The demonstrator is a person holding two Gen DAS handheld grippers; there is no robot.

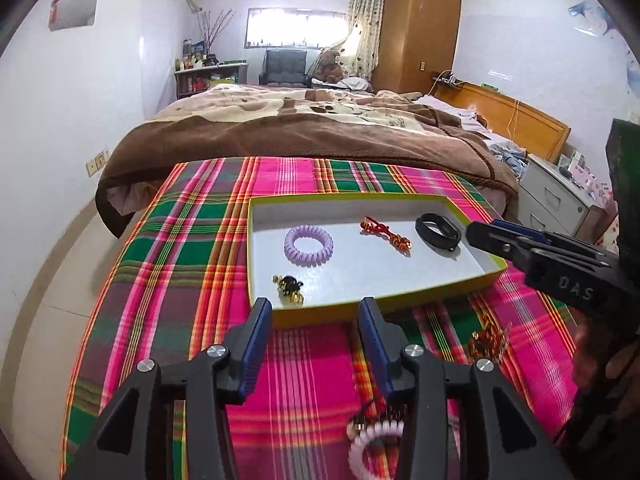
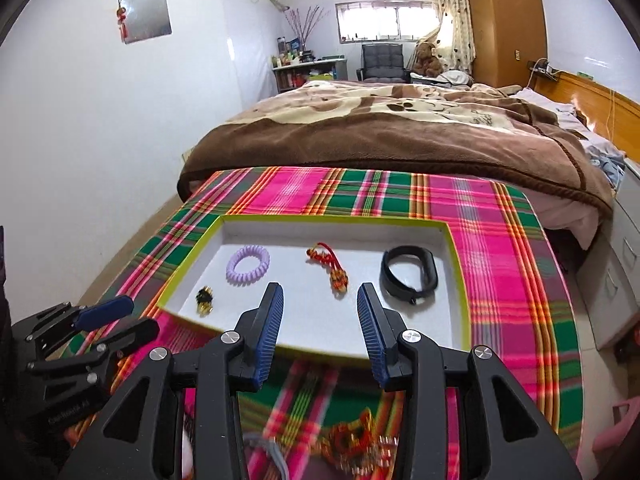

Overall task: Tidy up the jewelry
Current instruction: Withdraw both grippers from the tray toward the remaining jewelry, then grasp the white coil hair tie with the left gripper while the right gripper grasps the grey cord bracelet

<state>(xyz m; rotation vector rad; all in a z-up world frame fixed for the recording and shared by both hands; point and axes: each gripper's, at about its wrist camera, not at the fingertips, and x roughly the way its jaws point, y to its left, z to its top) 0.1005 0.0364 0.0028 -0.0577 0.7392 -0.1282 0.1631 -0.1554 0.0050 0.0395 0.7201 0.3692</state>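
Observation:
A shallow white tray with a yellow-green rim (image 1: 360, 312) (image 2: 460, 272) lies on the plaid cloth. Inside it rest a lilac coil hair tie (image 1: 308, 246) (image 2: 248, 264), a red and gold knotted charm (image 1: 386, 234) (image 2: 332, 266), a black wristband (image 1: 438, 234) (image 2: 408, 274) and a small black and gold trinket (image 1: 289, 289) (image 2: 205, 300). My left gripper (image 1: 316, 312) stands open and empty just before the tray's near rim. My right gripper (image 2: 320, 300) is open and empty over the tray's near edge. A pale pink coil tie (image 1: 374, 446) and gold pieces (image 1: 488, 344) (image 2: 360, 440) lie on the cloth near me.
The table with the plaid cloth (image 1: 180, 240) (image 2: 512, 240) stands against a bed with a brown blanket (image 1: 280, 128) (image 2: 400, 136). A white drawer unit (image 1: 556, 196) stands to the right. A wooden wardrobe (image 1: 416, 28), a chair and a shelf are far behind.

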